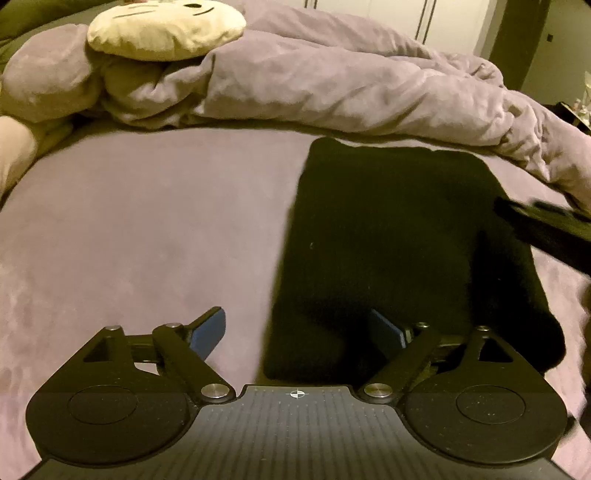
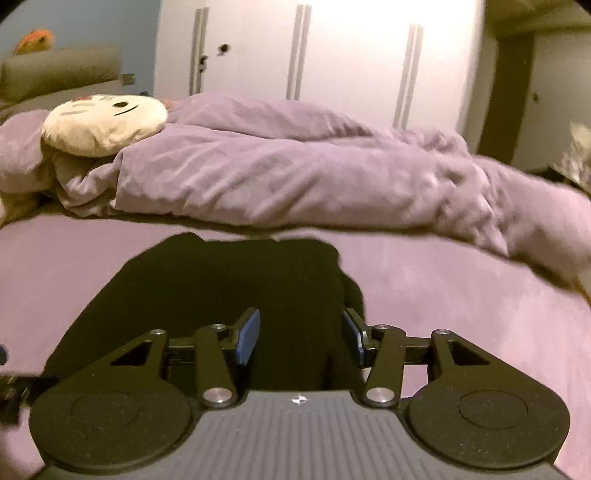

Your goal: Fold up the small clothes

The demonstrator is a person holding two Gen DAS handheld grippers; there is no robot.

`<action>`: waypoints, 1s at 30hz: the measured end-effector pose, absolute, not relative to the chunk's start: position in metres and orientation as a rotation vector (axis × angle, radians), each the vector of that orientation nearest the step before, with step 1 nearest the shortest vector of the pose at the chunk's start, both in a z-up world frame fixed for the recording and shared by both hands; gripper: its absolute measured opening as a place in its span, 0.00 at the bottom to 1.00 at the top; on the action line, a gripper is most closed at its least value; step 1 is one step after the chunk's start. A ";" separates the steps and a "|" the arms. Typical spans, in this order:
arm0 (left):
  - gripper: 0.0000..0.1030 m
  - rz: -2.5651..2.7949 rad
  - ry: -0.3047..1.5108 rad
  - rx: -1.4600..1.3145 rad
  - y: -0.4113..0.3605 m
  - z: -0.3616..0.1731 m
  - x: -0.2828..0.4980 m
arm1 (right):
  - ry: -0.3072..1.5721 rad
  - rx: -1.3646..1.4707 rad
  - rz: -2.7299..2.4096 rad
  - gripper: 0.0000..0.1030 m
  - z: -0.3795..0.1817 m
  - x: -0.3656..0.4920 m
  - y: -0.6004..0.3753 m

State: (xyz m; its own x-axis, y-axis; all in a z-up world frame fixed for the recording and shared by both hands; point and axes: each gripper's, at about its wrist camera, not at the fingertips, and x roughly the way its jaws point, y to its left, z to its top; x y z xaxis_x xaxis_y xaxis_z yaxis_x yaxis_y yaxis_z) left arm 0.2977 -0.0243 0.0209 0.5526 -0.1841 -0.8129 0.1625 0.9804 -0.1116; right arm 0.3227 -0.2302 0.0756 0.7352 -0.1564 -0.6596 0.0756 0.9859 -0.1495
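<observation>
A black ribbed garment (image 1: 399,240) lies flat and folded on the purple bed sheet (image 1: 147,229). My left gripper (image 1: 298,332) hovers over its near left edge, jaws wide apart; the left pad is over the sheet, the right pad over the cloth. Part of the right gripper (image 1: 543,229) shows as a blur over the garment's right edge. In the right wrist view the right gripper (image 2: 301,338) stands half open above the black garment (image 2: 221,288). Both blue pad faces show bare and nothing is pinched.
A crumpled purple duvet (image 1: 351,81) runs along the far side of the bed, with a cream plush cushion (image 1: 166,29) on it at the left. White wardrobe doors (image 2: 332,55) stand behind the bed. Bare sheet (image 2: 461,314) lies to the garment's right.
</observation>
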 end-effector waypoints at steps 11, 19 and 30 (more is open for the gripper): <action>0.92 -0.158 1.001 -0.083 -0.014 0.009 0.299 | 0.723 -0.168 -0.288 0.66 -0.011 0.347 -0.258; 0.92 -0.146 1.023 -0.075 -0.005 0.007 0.275 | 0.681 0.078 -0.258 0.69 0.047 0.250 -0.259; 0.92 -0.135 1.036 -0.081 -0.004 0.017 0.236 | 0.772 0.675 -0.218 0.69 0.044 0.173 -0.290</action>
State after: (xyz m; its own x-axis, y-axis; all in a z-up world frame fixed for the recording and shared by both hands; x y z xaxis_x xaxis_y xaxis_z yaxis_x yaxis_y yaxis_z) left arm 0.2360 -0.0040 0.0173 0.5020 -0.1498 -0.8518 0.0729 0.9887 -0.1309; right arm 0.1734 -0.2895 0.0439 0.7068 0.0571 -0.7051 0.4180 0.7704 0.4814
